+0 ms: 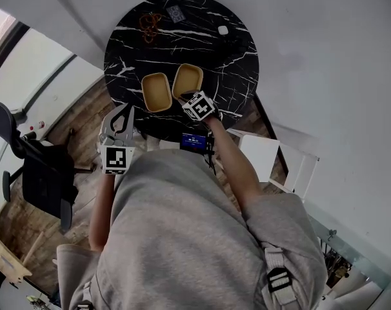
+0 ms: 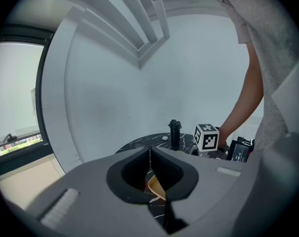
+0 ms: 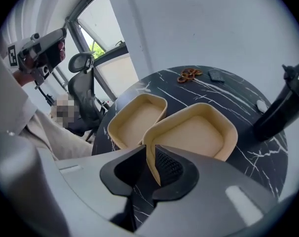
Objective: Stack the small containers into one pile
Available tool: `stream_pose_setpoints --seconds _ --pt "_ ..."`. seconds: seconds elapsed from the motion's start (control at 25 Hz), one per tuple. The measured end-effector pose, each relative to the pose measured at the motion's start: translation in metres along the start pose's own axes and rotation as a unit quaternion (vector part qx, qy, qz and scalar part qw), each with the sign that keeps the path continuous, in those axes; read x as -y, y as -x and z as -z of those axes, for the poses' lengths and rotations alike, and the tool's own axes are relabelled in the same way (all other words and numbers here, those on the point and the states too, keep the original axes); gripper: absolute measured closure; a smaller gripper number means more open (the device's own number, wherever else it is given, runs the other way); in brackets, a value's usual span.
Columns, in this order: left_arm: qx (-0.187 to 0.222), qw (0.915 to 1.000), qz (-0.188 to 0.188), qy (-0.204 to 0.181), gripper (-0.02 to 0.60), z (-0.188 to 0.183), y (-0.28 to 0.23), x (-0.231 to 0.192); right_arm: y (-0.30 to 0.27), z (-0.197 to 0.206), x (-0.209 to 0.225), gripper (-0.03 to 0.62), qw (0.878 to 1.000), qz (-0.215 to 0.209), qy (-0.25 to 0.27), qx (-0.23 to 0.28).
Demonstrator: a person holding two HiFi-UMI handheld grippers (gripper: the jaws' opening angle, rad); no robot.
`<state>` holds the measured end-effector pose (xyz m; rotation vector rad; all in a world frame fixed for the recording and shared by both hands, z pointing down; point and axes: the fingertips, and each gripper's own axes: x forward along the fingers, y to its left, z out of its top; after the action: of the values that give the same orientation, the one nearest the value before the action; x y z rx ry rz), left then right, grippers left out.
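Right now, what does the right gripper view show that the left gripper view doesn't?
Only the right gripper view: the right gripper clamped on the near wall of the right container, the left container whole beside it; orange-brown loops; an office chair.
Only the left gripper view: the left gripper jaws, shut with nothing held; the right gripper's marker cube; the right forearm.
Both: the black marble table and a small white item on it.

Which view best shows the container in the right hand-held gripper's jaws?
Right gripper view: the container shows large, wall clamped by the right hand-held gripper. Head view: small, partly covered. Left gripper view: one unidentifiable tan sliver.
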<state>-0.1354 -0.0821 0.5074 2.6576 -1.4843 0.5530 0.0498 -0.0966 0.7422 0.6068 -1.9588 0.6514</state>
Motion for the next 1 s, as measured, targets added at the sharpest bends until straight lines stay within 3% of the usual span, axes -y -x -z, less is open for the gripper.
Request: stream_pose_setpoints --seconds 0.12,0.28,0.36,0.44,0.64,0.72,0.92,1.0 --pt "-0.005 1.0 -0.002 0.006 0.577 0.005 0.002 -0.001 -0.005 0.006 0.003 0.523 1.0 0.006 -0.01 -0.01" --pt "-0.02 0.9993 0.011 0.029 0.577 0.02 -0.006 -0.002 0.004 -0.002 0.01 0.523 0.999 0.021 -0.032 0.018" --pt "-0.045 0.9963 0.029 0.068 0.577 0.043 -0.015 0.002 0.017 -0.003 0.018 0.523 0.997 0.04 -0.043 0.04" --pt "-0.075 0.9878 0.05 0.127 0.568 0.071 -0.028 0.008 0.036 0.001 0.028 0.525 0.994 0.058 -0.061 0.067" --pt "-0.111 0.9569 0.1 0.249 0.558 0.11 -0.067 0.014 0.081 0.027 0.041 0.539 0.979 0.064 -0.136 0.136" --pt "-0.133 0.9395 0.121 0.291 0.552 0.127 -0.084 0.018 0.1 0.05 0.05 0.539 0.968 0.087 -0.177 0.157" --pt "-0.199 0.8782 0.165 0.402 0.508 0.176 -0.115 0.04 0.133 0.128 0.058 0.546 0.922 0.134 -0.308 0.192" --pt "-0.216 0.8662 0.168 0.418 0.503 0.189 -0.119 0.048 0.14 0.161 0.054 0.546 0.899 0.149 -0.36 0.198"
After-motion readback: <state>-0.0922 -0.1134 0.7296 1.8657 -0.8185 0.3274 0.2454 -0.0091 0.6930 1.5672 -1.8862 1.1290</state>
